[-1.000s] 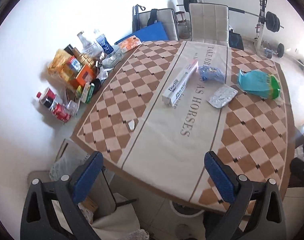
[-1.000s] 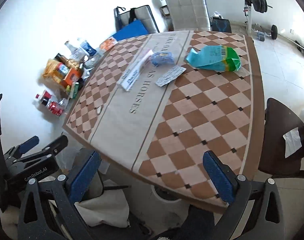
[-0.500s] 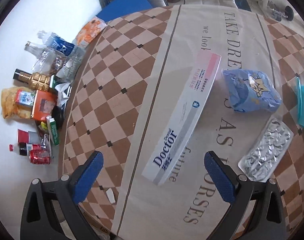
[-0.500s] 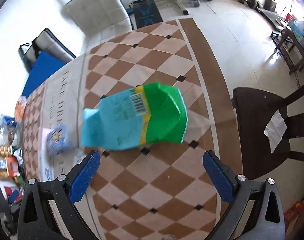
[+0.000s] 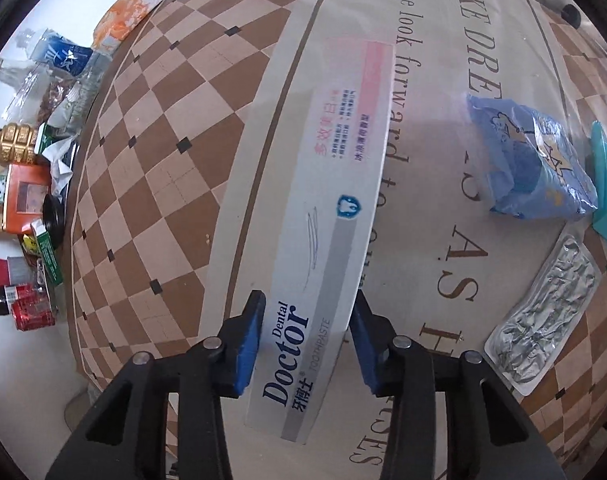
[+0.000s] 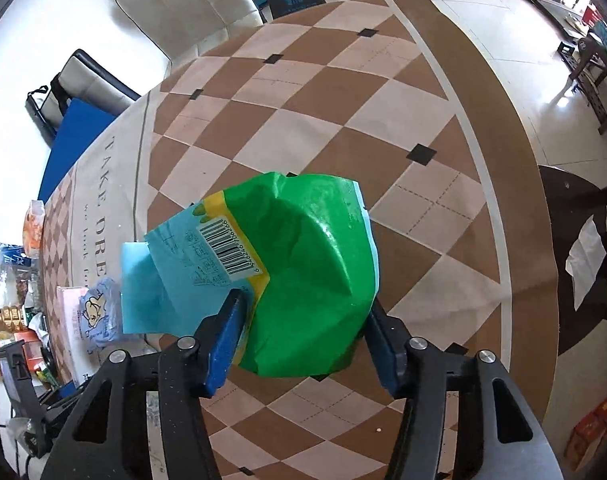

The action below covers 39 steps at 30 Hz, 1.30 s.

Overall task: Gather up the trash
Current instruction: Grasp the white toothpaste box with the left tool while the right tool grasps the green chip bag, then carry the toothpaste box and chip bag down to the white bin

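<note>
Cardboard toothpaste box (image 5: 323, 216) lies on table runner (image 5: 423, 280), near end between left gripper (image 5: 307, 336) pads, seemingly pinched. Keep your squeeze square across width. Right gripper (image 6: 303, 336) straddles crumpled green-blue bag (image 6: 279, 272) on checkered tablecloth (image 6: 383, 128); contact unclear, so you clamp firmly before lifting.
</note>
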Tool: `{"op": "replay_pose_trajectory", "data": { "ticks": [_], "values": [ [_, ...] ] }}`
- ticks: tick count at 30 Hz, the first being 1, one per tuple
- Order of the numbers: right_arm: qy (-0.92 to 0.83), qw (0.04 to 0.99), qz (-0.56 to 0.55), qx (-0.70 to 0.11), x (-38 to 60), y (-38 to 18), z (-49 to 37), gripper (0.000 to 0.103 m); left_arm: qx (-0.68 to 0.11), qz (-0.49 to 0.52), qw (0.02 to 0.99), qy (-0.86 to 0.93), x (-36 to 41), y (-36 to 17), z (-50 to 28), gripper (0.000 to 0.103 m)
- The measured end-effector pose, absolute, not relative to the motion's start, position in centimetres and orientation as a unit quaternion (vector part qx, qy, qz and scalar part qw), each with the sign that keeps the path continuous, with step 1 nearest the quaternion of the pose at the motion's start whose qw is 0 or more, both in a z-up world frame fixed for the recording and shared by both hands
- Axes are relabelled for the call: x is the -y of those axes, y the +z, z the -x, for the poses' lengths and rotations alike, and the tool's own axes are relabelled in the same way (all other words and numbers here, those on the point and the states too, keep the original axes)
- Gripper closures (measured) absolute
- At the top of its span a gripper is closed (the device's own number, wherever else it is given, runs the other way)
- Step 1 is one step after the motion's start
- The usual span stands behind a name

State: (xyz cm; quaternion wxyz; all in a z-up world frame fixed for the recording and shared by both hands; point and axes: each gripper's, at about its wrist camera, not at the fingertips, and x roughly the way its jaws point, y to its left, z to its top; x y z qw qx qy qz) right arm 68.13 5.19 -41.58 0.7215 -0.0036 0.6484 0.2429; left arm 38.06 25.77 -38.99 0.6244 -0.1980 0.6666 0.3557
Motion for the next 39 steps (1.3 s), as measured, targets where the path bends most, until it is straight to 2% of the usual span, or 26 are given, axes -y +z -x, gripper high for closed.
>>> {"op": "replay_pose_trajectory", "data": {
  "ticks": [4,22,31,39],
  "values": [
    [0.260,0.735,-0.005,-0.627,-4.8,-39.9,-67.4,0.054,-0.647,0.208,0.626,0.381,-24.3,-37.2,-36.6,0.069],
    [0.318,0.758,-0.026,-0.570,1.0,-31.2,-60.9,0.055,-0.557,0.228,0.673,0.429,-16.6,-28.6,-28.5,0.072],
    [0.362,0.750,-0.029,-0.553,5.6,-27.3,-52.1,0.056,-0.516,0.233,0.699,0.436,-10.1,-24.4,-20.7,0.072],
    [0.397,0.735,-0.011,-0.549,11.7,-26.5,-39.9,0.056,-0.513,0.237,0.711,0.419,-1.2,-24.7,-11.9,0.072]
  ]
}}
